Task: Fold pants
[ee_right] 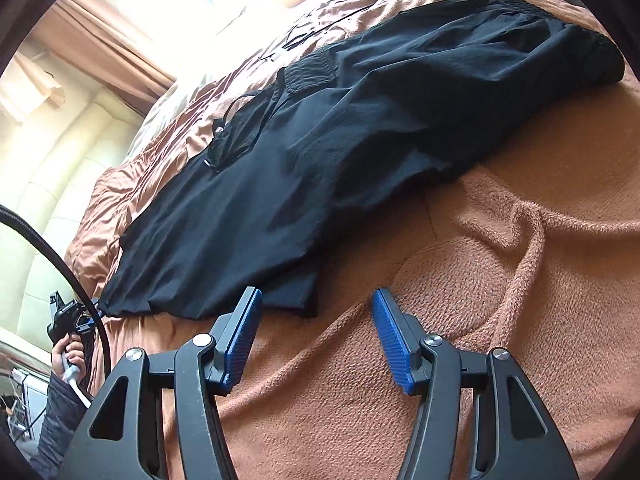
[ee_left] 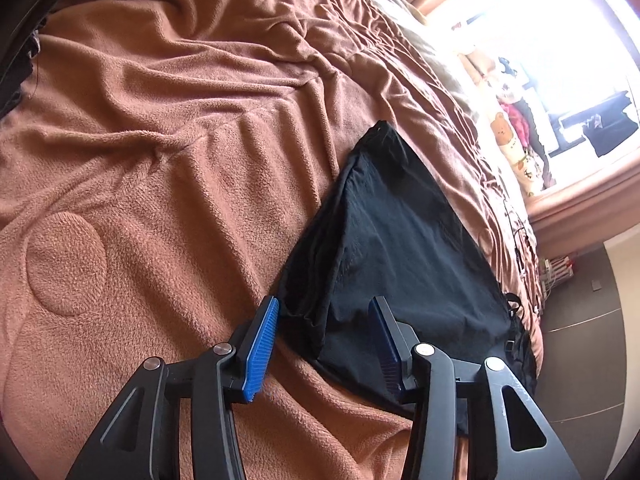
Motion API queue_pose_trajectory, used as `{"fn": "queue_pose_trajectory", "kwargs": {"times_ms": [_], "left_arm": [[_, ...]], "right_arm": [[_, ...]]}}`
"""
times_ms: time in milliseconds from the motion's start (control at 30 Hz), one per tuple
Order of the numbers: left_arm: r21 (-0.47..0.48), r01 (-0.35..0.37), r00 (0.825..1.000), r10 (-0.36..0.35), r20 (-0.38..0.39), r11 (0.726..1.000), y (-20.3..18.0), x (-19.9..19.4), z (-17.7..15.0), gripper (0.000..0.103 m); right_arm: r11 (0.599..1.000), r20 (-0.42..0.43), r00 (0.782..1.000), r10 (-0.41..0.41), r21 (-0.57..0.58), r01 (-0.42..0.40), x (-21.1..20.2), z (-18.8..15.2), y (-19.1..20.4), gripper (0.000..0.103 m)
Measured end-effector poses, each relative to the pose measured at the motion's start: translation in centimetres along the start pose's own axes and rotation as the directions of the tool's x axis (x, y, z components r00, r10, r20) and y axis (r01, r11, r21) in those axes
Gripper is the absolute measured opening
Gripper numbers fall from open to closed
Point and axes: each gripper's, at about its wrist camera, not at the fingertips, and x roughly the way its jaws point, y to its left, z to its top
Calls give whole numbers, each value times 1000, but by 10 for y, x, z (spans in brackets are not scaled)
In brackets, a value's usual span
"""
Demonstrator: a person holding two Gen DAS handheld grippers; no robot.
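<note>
Black pants point(ee_left: 400, 240) lie on a brown fleece blanket point(ee_left: 160, 140) on a bed. In the left wrist view my left gripper point(ee_left: 324, 308) is open, its blue-padded fingers just above the near hem end of the pants, holding nothing. In the right wrist view the pants point(ee_right: 320, 140) stretch from the waistband at the upper right to the leg hems at the lower left. My right gripper point(ee_right: 316, 298) is open and empty, hovering over the blanket point(ee_right: 480, 280) just below the pants' near edge. The left gripper point(ee_right: 70, 316) shows small at the far left, by the hem.
The bed's far edge runs past the pants, with a bright window point(ee_left: 540, 60) and brown curtains point(ee_right: 108, 48) beyond. A thin black cord point(ee_right: 240, 120) lies on the pants. A black cable point(ee_right: 60, 264) curves at the left. The floor point(ee_left: 580, 320) shows beside the bed.
</note>
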Motion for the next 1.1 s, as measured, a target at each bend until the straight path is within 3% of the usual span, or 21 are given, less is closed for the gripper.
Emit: {"fn": "queue_pose_trajectory", "kwargs": {"times_ms": [167,467,600,667,800,867,1100], "left_arm": [[-41,-4,1000,3,-30,999,13,11,-4,49],[-138,100,994,-105,-30,985,23,15,-7,49],[-149,78,997,-78,10,986,25,14,-11,35],[-137,74,997,-71,24,988,23,13,-14,33],[-112,45,999,-43,17,993,22,15,-13,14],[-94,47,999,-45,26,994,18,12,-12,12],[-47,75,994,-71,80,996,0,-12,0,11]], "right_arm": [[1000,2,1000,3,2,-3,0,-2,2,56],[997,8,998,60,46,-60,5,-1,0,56],[988,16,993,118,101,-119,11,-2,-6,56],[980,24,990,138,140,-140,15,-3,-12,56],[960,55,982,179,210,-186,19,-5,-24,56],[951,72,980,187,236,-199,19,-5,-29,55],[938,23,976,215,272,-214,32,-7,-34,32]]}}
